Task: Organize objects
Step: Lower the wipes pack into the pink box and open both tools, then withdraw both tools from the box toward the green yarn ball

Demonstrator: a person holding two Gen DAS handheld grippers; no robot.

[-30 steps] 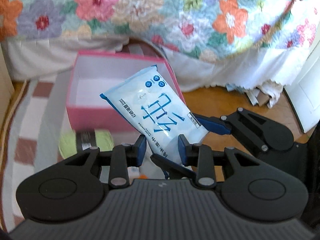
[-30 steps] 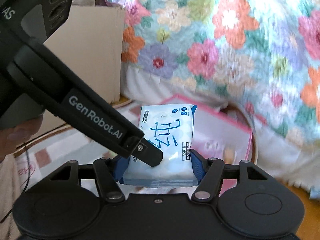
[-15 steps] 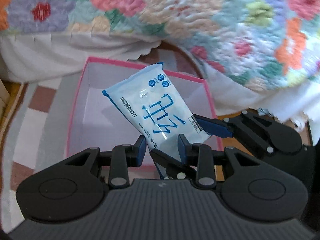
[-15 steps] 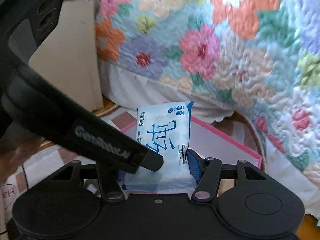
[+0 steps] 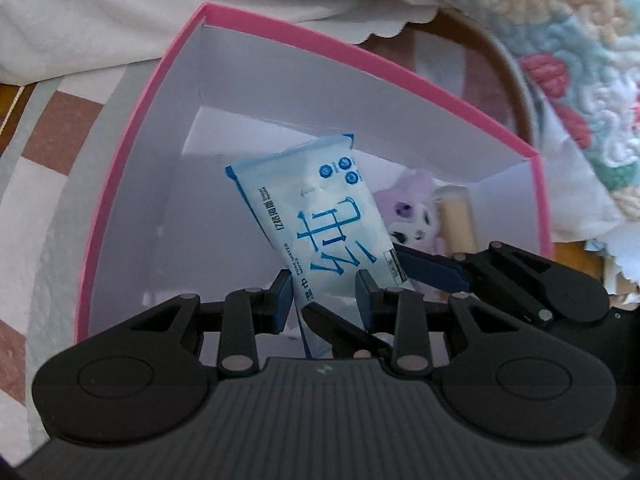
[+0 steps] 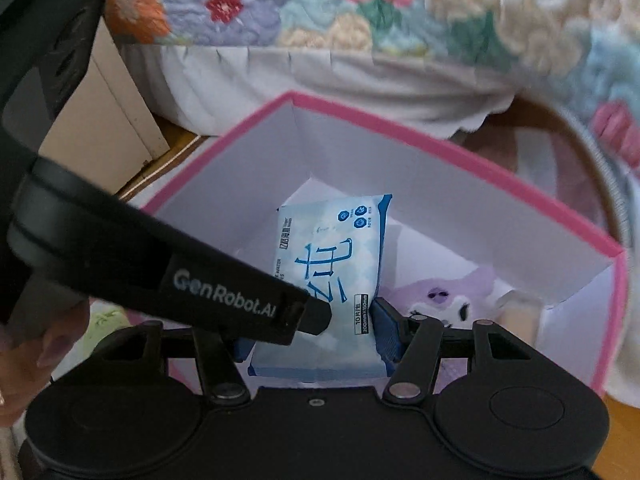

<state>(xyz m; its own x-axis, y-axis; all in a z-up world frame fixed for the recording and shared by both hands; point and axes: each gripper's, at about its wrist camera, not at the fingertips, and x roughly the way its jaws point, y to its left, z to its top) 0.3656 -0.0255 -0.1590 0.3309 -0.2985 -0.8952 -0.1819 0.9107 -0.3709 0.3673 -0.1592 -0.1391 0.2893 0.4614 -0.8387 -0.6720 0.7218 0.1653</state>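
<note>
Wipes pack (image 6: pixel 332 268) in right hand-held gripper (image 6: pixel 316 332) over pink box (image 5: pixel 132 152); plush toy (image 6: pixel 448 300) below; left hand-held gripper (image 5: pixel 324 296) narrowly parted.

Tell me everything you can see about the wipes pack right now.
The wipes pack is a soft, glossy, light-blue plastic pouch with blue Chinese lettering, three round icons near its top and darker blue edges. It stands tilted, lowered inside the pink box. The right gripper clamps its lower end; the left gripper straddles its lower corner.
</note>
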